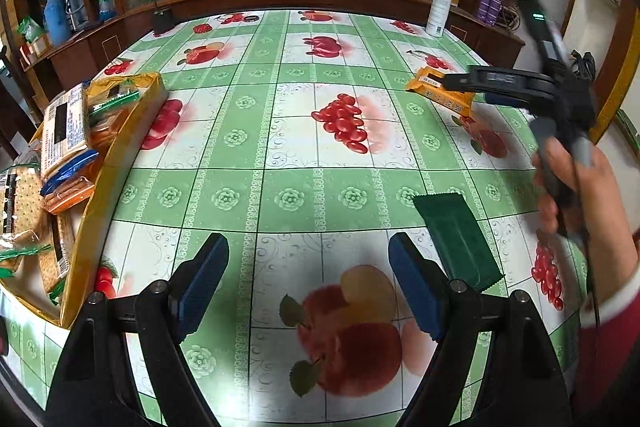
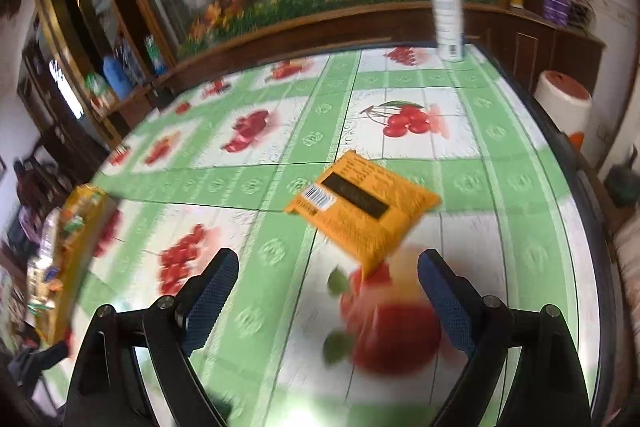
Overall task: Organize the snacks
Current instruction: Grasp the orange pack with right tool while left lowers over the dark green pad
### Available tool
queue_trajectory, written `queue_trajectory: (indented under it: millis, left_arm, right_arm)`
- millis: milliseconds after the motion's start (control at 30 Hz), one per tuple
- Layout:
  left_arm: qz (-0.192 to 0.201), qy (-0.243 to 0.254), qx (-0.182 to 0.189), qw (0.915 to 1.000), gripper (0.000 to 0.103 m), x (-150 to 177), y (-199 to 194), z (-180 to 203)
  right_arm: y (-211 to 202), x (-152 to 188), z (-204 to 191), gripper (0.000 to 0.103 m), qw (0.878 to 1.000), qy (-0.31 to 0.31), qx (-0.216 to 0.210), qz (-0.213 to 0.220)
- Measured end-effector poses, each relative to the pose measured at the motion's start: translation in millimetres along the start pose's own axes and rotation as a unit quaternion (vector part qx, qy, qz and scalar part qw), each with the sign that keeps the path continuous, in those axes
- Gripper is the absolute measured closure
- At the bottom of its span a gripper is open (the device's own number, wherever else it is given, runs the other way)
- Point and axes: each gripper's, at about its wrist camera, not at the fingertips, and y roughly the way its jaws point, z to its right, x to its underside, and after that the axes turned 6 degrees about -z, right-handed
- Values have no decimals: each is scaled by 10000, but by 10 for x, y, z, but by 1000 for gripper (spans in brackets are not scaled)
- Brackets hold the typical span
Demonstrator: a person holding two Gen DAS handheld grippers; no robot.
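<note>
Snacks left loose on the table number two: an orange packet [image 2: 362, 207] lying flat, label side up, towards the far right of the cloth, and a dark green packet [image 1: 456, 241] nearer the front edge. The rest, too many and too overlapped to count, sit piled in the yellow box [image 1: 120, 163] at the left edge of the table [image 1: 288, 155].

By my reading, the step in hand is a pickup of the orange packet. The right gripper [image 2: 328, 287] hangs over it with its blue pads wide apart and nothing between them; one corner of the packet lies just ahead of the gap. The left gripper [image 1: 308, 287] is also spread and empty, with the green packet just beside its right finger.

Next, the right gripper likely needs to drop lower, straddle the packet across its narrow side and close, then carry it over to the box.

One white spray bottle [image 2: 448, 11] stands at the far edge, well apart from both packets.
</note>
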Motion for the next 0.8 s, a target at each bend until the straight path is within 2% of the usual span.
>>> queue_trajectory:
  millis: [167, 233, 333, 433, 533, 600, 667, 733, 800]
  left_arm:
    - [-46, -70, -60, 9999, 21, -3, 14, -75]
    - [-73, -90, -79, 9999, 21, 1, 35, -94]
    - [-125, -118, -54, 9998, 21, 1, 63, -103]
    - [-193, -141, 30, 9997, 21, -7, 96, -62]
    - [-269, -82, 257, 9993, 21, -18, 119, 81]
    - [-255, 78, 422, 9988, 21, -20, 122, 231]
    - [-227, 225, 463, 9984, 21, -29, 133, 399]
    - [-233, 350, 509, 9978, 21, -44, 170, 578]
    - [-262, 449, 549, 9971, 21, -70, 229, 755]
  right_arm:
    - [427, -305, -42, 10, 9978, -446, 307, -395]
    - [521, -402, -64, 2, 9960, -640, 451, -436]
    - [655, -510, -92, 1, 9925, -920, 562, -570]
    - [741, -525, -66, 1, 9906, -968, 520, -812]
    - [811, -427, -3, 1, 9880, -876, 666, -1081]
    - [748, -345, 10, 2, 9891, -790, 710, -1024]
    - [609, -216, 37, 10, 9900, -569, 792, -1019]
    - [446, -90, 65, 23, 9926, -355, 647, -960]
    - [322, 31, 92, 22, 9938, -228, 575, -927]
